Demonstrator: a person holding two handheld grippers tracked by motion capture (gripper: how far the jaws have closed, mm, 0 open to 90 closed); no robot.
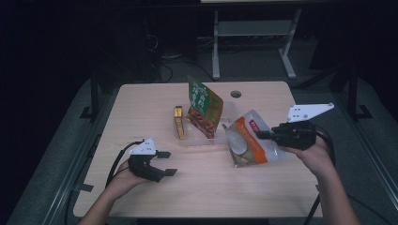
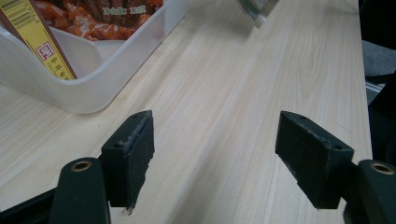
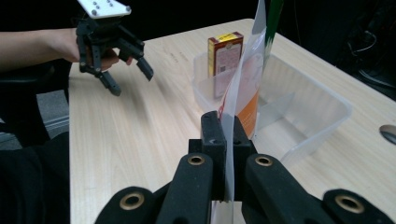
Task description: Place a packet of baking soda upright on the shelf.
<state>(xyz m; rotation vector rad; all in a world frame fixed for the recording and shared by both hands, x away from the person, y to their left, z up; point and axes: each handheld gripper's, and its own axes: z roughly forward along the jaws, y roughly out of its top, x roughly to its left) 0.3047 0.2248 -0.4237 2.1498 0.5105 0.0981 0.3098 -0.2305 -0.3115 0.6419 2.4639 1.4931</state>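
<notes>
While my right gripper [image 3: 223, 140] stays out of it, clenched on the edge of the white-and-orange pouch [image 1: 247, 140], the pouch hangs just above the table [image 1: 141, 108], touching the near right corner of the clear tray [image 3: 322, 112]; its long axis runs from my jaws toward the tray, which lies left of that hand and beyond it (the nearer hand by far); my left gripper [image 2: 215, 154] rests released, well apart; pale wood surface, dark room behind.
</notes>
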